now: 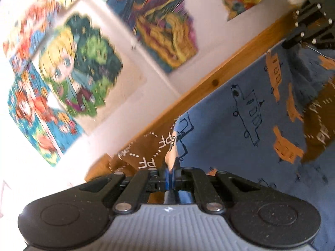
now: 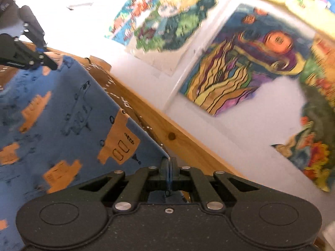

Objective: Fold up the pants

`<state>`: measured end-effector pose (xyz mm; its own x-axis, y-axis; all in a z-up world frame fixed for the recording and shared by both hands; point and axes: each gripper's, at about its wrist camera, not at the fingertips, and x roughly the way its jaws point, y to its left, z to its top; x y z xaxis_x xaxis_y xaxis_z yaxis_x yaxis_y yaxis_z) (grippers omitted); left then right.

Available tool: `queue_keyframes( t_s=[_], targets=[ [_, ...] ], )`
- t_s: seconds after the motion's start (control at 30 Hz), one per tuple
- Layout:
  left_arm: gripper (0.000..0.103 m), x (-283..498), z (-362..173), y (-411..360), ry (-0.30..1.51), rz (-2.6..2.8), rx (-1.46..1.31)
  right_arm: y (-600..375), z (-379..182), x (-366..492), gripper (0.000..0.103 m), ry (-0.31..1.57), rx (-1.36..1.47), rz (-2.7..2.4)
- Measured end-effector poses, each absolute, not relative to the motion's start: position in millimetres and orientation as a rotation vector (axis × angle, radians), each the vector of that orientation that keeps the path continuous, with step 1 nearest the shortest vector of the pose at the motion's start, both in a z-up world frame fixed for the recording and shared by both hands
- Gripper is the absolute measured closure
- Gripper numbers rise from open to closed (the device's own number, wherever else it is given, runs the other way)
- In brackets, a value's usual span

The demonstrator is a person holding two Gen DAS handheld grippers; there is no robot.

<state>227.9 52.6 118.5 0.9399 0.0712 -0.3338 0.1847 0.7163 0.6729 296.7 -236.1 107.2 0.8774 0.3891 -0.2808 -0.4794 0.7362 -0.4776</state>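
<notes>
The pants (image 1: 240, 113) are blue with orange and outlined vehicle prints. They are held up and stretched between both grippers. My left gripper (image 1: 170, 168) is shut on one corner of the pants edge. My right gripper (image 2: 169, 164) is shut on the other corner of the pants (image 2: 69, 113). In the left wrist view the right gripper (image 1: 301, 39) shows at the top right, holding the cloth. In the right wrist view the left gripper (image 2: 47, 61) shows at the top left, holding the cloth.
A brown bedspread (image 1: 146, 152) with white dotted lettering lies under the pants. A wooden bed rail (image 1: 215, 81) runs along a white wall with colourful posters (image 1: 69, 67). The rail (image 2: 171, 136) and posters (image 2: 247, 67) also show in the right wrist view.
</notes>
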Motion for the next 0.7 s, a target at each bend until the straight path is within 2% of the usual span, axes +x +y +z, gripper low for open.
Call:
queue_keyframes(
  t_s=[0.27,0.6,0.7],
  targets=[
    [0.1,135,84,35,0.239,-0.159,1.003,-256,89,181,0.103,0.181,-0.625,0.518],
    [0.099,93,1,33,0.379,-0.286,1.177,-250,15,96,0.103,0.328,-0.663,0.518],
    [0.094,91,-11,38,0.448,-0.301,1.174,-243,-2,85,0.103,0.351,-0.657,0.519]
  ],
)
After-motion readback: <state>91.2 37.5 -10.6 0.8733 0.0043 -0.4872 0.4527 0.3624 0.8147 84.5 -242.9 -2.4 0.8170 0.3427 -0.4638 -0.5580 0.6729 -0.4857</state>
